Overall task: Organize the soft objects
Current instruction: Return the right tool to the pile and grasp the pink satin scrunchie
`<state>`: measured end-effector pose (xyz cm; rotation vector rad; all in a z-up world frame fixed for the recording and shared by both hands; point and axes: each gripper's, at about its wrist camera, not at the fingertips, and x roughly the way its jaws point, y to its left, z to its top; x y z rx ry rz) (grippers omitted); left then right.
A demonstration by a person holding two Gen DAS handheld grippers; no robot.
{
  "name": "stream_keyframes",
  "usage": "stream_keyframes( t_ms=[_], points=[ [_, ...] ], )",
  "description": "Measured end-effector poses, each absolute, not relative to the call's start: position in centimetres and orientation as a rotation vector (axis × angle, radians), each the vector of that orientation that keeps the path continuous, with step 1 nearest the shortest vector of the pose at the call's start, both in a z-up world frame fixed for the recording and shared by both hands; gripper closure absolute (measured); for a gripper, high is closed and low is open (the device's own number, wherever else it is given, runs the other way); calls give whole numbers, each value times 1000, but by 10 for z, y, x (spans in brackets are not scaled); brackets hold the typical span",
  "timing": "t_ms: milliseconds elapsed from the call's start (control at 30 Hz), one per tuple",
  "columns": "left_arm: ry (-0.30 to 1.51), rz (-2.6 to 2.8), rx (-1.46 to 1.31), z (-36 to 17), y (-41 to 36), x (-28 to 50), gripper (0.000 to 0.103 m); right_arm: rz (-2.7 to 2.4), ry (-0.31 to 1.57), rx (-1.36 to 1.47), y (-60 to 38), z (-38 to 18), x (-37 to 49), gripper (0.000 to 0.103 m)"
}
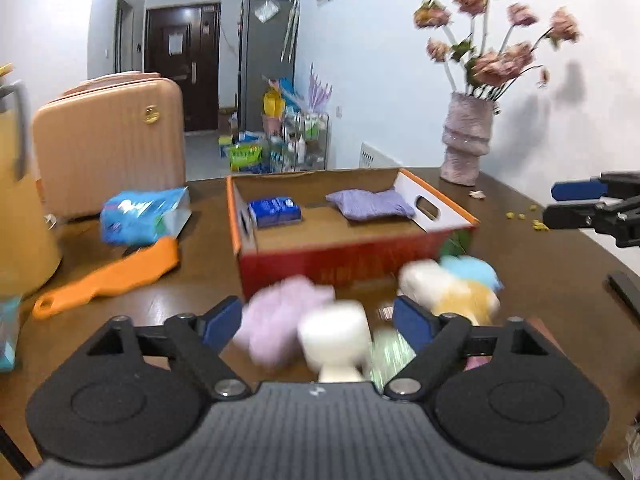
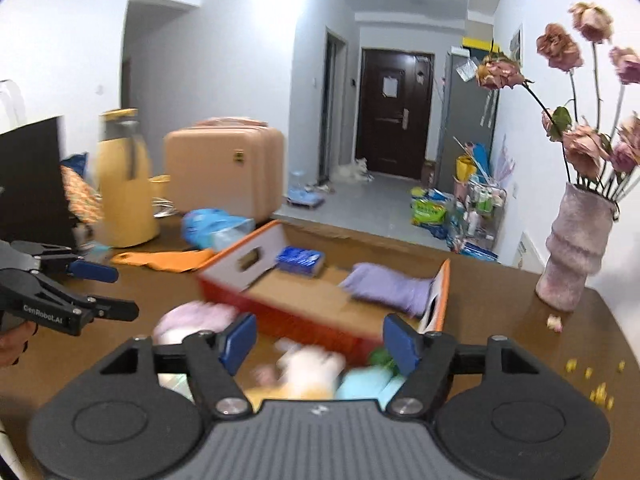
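1. Left gripper (image 1: pixel 318 322): jaws spread wide, nothing pinched. A blurred pink soft toy (image 1: pixel 280 316) and a white soft toy (image 1: pixel 334 330) lie on the table (image 1: pixel 540 280) between and just beyond its pads, not pressed by them.
2. Right gripper (image 2: pixel 320 338): jaws spread, nothing pinched. Blurred soft toys, cream (image 2: pixel 308 368) and light blue (image 2: pixel 368 384), lie on the table below the gap.
3. Just beyond the toys stands an open cardboard box (image 1: pixel 340 264) with a red front wall and orange rim.
4. Inside the box: a blue pack (image 1: pixel 275 211) at the left end and a purple cloth bundle (image 1: pixel 370 204) at the right end, apart from each other.
5. Left of the box on the table: an orange brush (image 1: pixel 112 276) and a blue plastic pack (image 1: pixel 144 216).
6. Far right corner of the table: a vase (image 1: pixel 466 140) holding dried pink flowers (image 1: pixel 496 36).
7. Beyond the table: a peach suitcase (image 1: pixel 112 144) and a dark door (image 1: pixel 182 64).
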<state>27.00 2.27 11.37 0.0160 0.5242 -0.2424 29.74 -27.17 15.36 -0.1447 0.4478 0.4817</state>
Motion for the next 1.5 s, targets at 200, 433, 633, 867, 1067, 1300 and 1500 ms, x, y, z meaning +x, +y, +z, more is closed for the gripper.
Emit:
stream_keyframes(
  t_ms=[200, 433, 633, 867, 1067, 1300, 1500],
  points=[
    [500, -242, -53, 74, 40, 180, 11, 467, 357, -104, -273, 118, 193, 24],
    [473, -195, -49, 32, 37, 109, 7, 349, 295, -65, -290, 60, 115, 17],
    [548, -329, -78, 20, 30, 111, 7, 305, 393, -28, -296, 17, 111, 17],
    [478, -406, -135, 32, -2, 147, 7, 277, 385, 22, -292, 7, 127, 25],
    [489, -365, -178, 35, -34, 209, 8, 264, 409, 53, -279, -1, 144, 42],
    [626, -395, -264, 17, -25, 229, 83, 260, 431, 50, -275, -9, 148, 45],
    [583, -420, -268, 22, 19, 182, 73, 358, 387, 103, -267, 3, 146, 46]
  ],
)
